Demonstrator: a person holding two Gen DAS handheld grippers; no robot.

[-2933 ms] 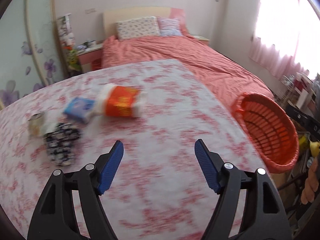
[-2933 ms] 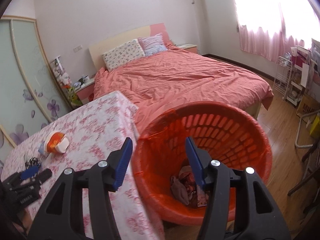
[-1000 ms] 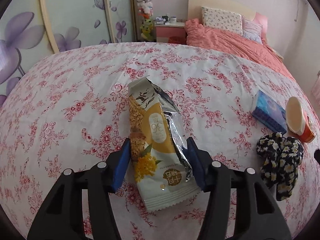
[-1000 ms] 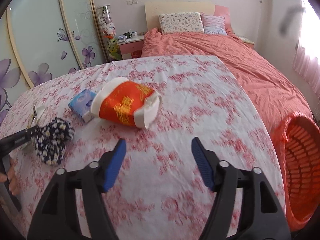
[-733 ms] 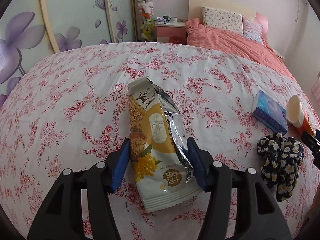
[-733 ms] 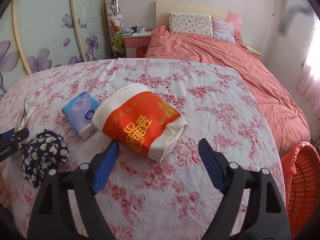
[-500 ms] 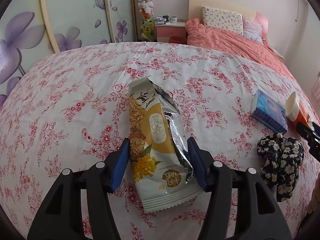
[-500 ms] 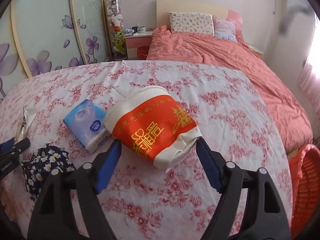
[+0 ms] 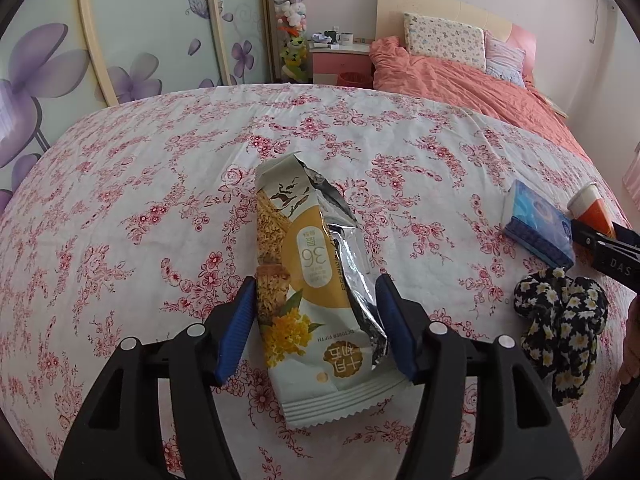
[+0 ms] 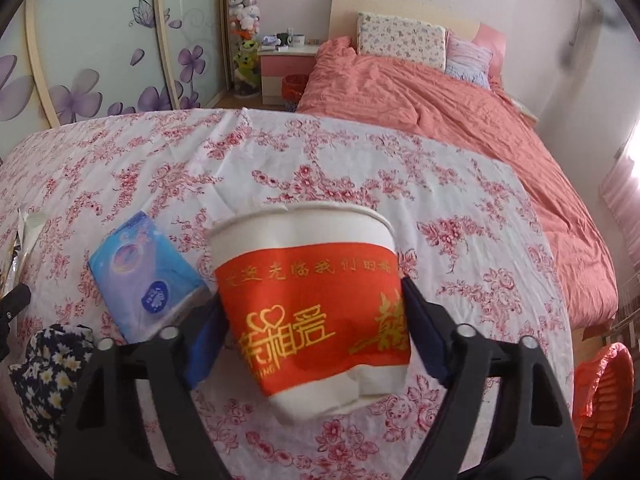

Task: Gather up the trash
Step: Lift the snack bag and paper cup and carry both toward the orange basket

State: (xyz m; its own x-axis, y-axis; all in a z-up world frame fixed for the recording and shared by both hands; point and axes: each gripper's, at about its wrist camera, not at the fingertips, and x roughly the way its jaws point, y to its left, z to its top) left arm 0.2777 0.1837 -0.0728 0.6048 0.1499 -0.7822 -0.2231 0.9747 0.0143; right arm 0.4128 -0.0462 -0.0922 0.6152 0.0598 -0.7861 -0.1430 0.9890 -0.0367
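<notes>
A torn-open snack wrapper [image 9: 316,292] lies flat on the floral tablecloth [image 9: 140,184], its ripped end pointing away and its sealed end nearest the camera. The left gripper [image 9: 316,326] straddles its lower half, blue pads [image 9: 236,326] apart on either side; whether they touch the foil edges is hard to tell from this angle.

To the right, a red-and-white paper cup [image 10: 312,304] lies tipped on the cloth, mouth facing away. The right gripper [image 10: 312,334] has the cup's red band between its jaws, which are closing; both pads sit right against the cup's sides.

Just beside the cup on its left lies a blue tissue pack [image 10: 146,276], and nearer the camera a black daisy-print cloth [image 10: 44,372].

An orange laundry-style basket [image 10: 604,396] shows past the table's right edge, low down. Behind the table stands a bed with a coral duvet [image 10: 432,100].
</notes>
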